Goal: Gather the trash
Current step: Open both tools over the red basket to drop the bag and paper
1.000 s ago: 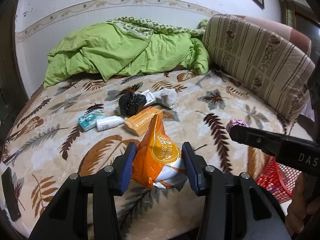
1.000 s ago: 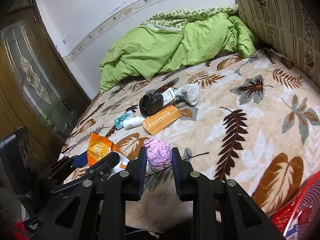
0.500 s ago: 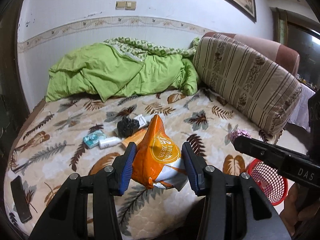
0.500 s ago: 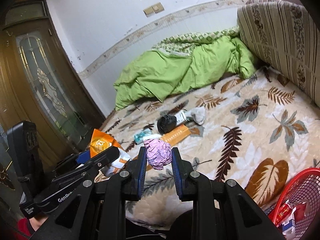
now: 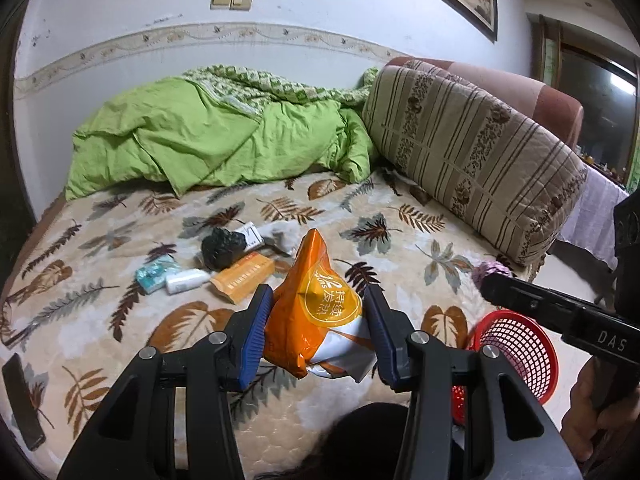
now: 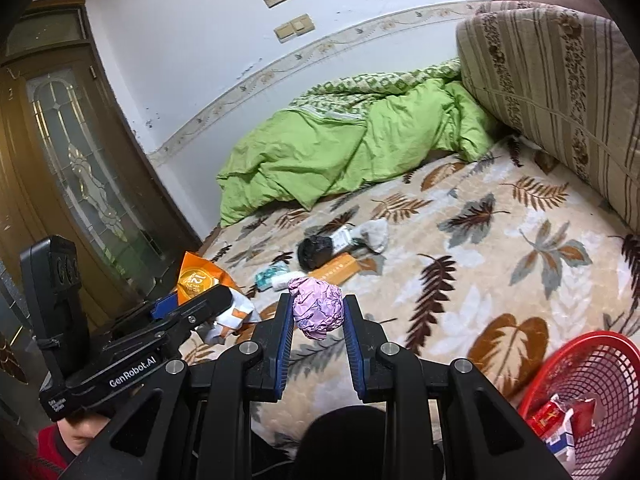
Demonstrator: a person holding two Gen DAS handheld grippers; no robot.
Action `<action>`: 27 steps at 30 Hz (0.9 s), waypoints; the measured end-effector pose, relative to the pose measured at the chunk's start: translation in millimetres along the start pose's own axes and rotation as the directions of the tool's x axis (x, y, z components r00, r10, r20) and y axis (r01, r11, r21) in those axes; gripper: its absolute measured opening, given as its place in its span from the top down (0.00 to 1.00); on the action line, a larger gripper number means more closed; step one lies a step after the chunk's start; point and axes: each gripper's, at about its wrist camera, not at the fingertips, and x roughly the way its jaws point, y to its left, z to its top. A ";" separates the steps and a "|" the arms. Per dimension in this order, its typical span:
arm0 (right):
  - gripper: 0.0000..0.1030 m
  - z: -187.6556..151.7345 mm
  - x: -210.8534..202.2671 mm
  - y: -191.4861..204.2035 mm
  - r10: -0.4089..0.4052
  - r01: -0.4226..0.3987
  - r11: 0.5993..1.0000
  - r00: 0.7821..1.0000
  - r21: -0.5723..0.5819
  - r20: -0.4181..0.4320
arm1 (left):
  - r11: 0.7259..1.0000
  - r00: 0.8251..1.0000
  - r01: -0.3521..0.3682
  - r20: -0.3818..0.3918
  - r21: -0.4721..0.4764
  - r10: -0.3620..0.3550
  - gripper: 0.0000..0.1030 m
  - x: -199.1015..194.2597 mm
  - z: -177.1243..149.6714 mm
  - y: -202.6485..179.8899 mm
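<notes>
My left gripper [image 5: 316, 332] is shut on an orange and white snack bag [image 5: 320, 312], held above the near edge of the bed. My right gripper [image 6: 316, 332] is shut on a crumpled pink paper ball [image 6: 318, 308]. In the left wrist view the right gripper [image 5: 490, 278] reaches in from the right with the pink ball [image 5: 490, 271] at its tip. A red mesh basket [image 5: 516, 348] stands on the floor by the bed's near right corner; in the right wrist view the basket [image 6: 592, 364] holds red and white wrappers. More trash lies mid-bed: a black bag [image 5: 222, 246], an orange box [image 5: 244, 276], a white bottle [image 5: 186, 280].
The bed [image 5: 400, 248] has a leaf-print blanket, a green duvet [image 5: 224, 144] bunched at the far side and a striped cushion [image 5: 472, 160] along the right. A dark phone [image 5: 22, 404] lies at the bed's near left edge. A wooden glass door [image 6: 76, 168] stands left.
Both grippers have risen and pulled back from the bed, each keeping its item. The red basket has come further into both views.
</notes>
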 end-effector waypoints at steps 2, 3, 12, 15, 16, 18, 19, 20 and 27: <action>0.75 -0.1 -1.6 -7.9 -0.019 0.019 1.000 1.000 -0.001 -0.002 | 1.000 1.000 0.021 -0.011 -0.002 -0.021 0.56 8.4 0.1 -2.1; 0.75 -0.2 -2.8 -13.0 -0.036 0.036 0.999 0.999 -0.002 -0.002 | 0.999 0.999 0.036 -0.016 0.000 -0.036 0.56 13.6 1.0 -3.9; 0.75 -7.6 -27.2 -72.4 -0.150 0.151 0.984 0.989 0.099 -0.019 | 0.982 0.981 0.180 -0.080 0.057 -0.175 0.56 52.1 10.4 -51.9; 0.75 -10.6 -41.2 -97.5 -0.205 0.207 0.968 0.978 0.144 -0.027 | 0.968 0.967 0.236 -0.116 0.087 -0.225 0.56 63.1 12.1 -77.8; 0.75 -11.7 -46.8 -106.3 -0.225 0.227 0.960 0.974 0.161 -0.029 | 0.960 0.959 0.262 -0.133 0.096 -0.249 0.56 67.6 12.5 -88.7; 0.75 -14.6 -62.5 -127.7 -0.271 0.272 0.940 0.962 0.204 -0.032 | 0.946 0.945 0.304 -0.160 0.112 -0.285 0.56 75.0 12.2 -109.1; 0.75 -16.4 -67.8 -132.7 -0.284 0.284 0.934 0.958 0.216 -0.032 | 0.936 0.934 0.332 -0.178 0.118 -0.308 0.56 79.1 12.0 -120.7; 0.75 -18.3 -78.0 -142.1 -0.308 0.307 0.923 0.951 0.234 -0.030 | 0.926 0.923 0.358 -0.196 0.119 -0.331 0.56 82.3 11.3 -131.2; 0.74 -28.7 -118.8 -180.7 -0.399 0.389 0.867 0.916 0.312 -0.035 | 0.839 0.830 0.519 -0.329 0.162 -0.450 0.56 102.8 -11.6 -205.8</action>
